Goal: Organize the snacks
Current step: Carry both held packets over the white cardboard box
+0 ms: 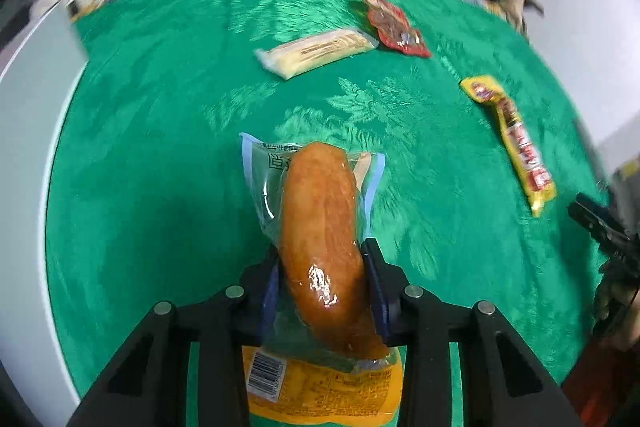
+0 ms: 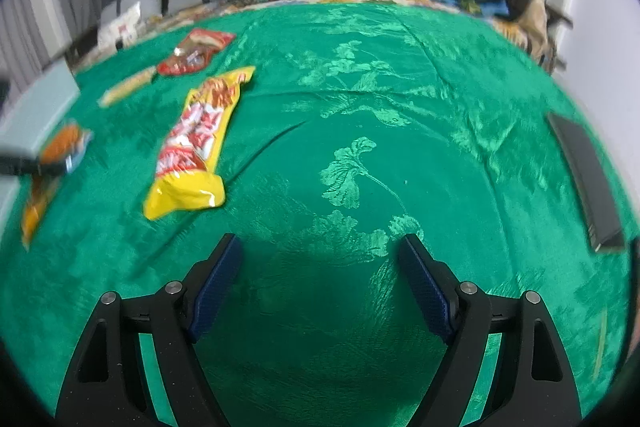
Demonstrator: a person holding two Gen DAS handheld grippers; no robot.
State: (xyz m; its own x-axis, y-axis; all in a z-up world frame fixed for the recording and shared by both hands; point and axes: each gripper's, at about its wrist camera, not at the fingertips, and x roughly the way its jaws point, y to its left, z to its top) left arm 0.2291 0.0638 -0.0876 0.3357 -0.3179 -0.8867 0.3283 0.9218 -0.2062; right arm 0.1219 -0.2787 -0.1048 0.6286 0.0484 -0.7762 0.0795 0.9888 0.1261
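Clamped from both sides, the left gripper [image 1: 324, 279] pinches a packaged bread roll [image 1: 320, 227] between its blue-padded fingers [image 1: 376, 287], the glossy brown loaf pointing forward inside clear crinkled film, its orange printed end with a barcode hanging back under the jaws. Beyond it on the green damask cloth [image 1: 160, 147] lie a pale wafer bar in clear wrap [image 1: 316, 53], a red snack packet [image 1: 394, 25] touching the bar's far end, and, well to the right, a long yellow snack packet [image 1: 512, 143]. The right gripper [image 2: 320, 287] stands wide open over bare cloth, holding nothing (the same yellow packet [image 2: 196, 143] lies ahead to its left). A flat black object [image 2: 588, 183] rests near the cloth's right edge.
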